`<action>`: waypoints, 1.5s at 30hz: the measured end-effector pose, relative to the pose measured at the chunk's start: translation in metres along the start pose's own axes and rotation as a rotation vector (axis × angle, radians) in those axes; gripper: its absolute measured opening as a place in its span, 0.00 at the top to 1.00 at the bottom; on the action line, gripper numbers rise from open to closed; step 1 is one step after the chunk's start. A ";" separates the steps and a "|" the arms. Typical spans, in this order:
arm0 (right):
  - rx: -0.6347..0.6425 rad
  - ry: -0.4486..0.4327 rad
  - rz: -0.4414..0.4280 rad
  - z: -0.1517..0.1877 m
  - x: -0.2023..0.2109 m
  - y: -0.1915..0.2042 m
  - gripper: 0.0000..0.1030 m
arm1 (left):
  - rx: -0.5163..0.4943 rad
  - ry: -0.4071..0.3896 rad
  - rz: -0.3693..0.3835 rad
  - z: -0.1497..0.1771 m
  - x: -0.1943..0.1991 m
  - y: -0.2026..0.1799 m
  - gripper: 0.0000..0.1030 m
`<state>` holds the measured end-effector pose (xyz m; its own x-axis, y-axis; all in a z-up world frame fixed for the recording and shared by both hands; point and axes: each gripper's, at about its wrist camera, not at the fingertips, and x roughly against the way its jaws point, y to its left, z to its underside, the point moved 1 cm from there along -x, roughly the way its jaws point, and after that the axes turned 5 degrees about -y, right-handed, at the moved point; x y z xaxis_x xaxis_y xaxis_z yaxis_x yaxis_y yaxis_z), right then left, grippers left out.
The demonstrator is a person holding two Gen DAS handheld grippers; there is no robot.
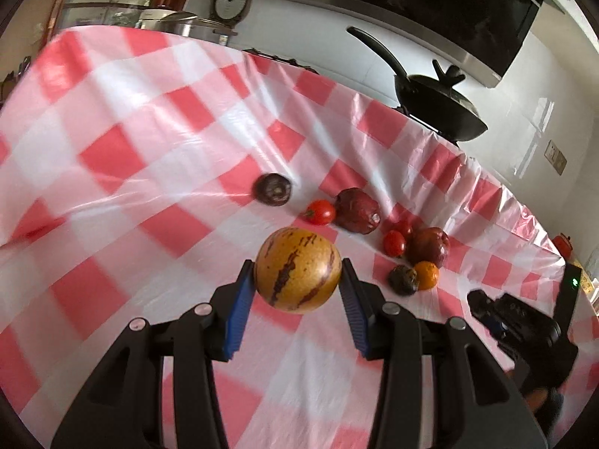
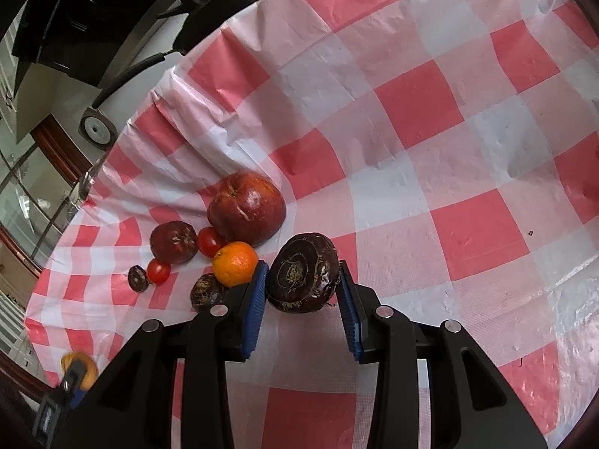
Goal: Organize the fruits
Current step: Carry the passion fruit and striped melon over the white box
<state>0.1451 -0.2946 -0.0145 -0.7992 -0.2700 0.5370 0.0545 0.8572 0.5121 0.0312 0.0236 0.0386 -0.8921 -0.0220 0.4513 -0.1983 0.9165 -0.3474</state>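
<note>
My left gripper (image 1: 298, 278) is shut on a round yellow melon with dark purple stripes (image 1: 298, 269), held above the checked cloth. My right gripper (image 2: 302, 278) is shut on a dark purple water chestnut (image 2: 302, 273), beside a small orange (image 2: 235, 263). A cluster of fruit lies on the cloth: a big red apple (image 2: 246, 213), a darker red apple (image 2: 173, 242), cherry tomatoes (image 2: 209, 241) (image 2: 158, 271) and two more water chestnuts (image 2: 207, 292) (image 2: 137, 278). The same cluster shows in the left wrist view, with the orange (image 1: 426, 275) and a lone water chestnut (image 1: 273, 189).
A red and white checked plastic cloth (image 1: 131, 131) covers the counter. A black frying pan (image 1: 438, 103) with a lid stands at the cloth's far edge, and a steel pot (image 1: 179, 24) at the back left. The right gripper's body (image 1: 524, 329) shows at the left view's right side.
</note>
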 end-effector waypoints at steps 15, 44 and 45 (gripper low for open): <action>0.052 0.088 -0.088 0.062 0.070 0.061 0.64 | -0.077 0.008 -0.068 0.028 0.116 0.074 0.56; 0.580 0.274 -0.399 0.276 0.179 0.269 0.64 | 0.004 -0.129 -0.250 0.055 0.270 0.242 0.56; 0.599 0.281 -0.410 0.283 0.182 0.274 0.64 | 0.011 -0.132 -0.258 0.057 0.273 0.248 0.56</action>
<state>-0.1544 0.0150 0.0336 -0.4998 -0.6490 0.5736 -0.6096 0.7340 0.2994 -0.2841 0.2221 0.0292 -0.8565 -0.3062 0.4155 -0.4292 0.8696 -0.2439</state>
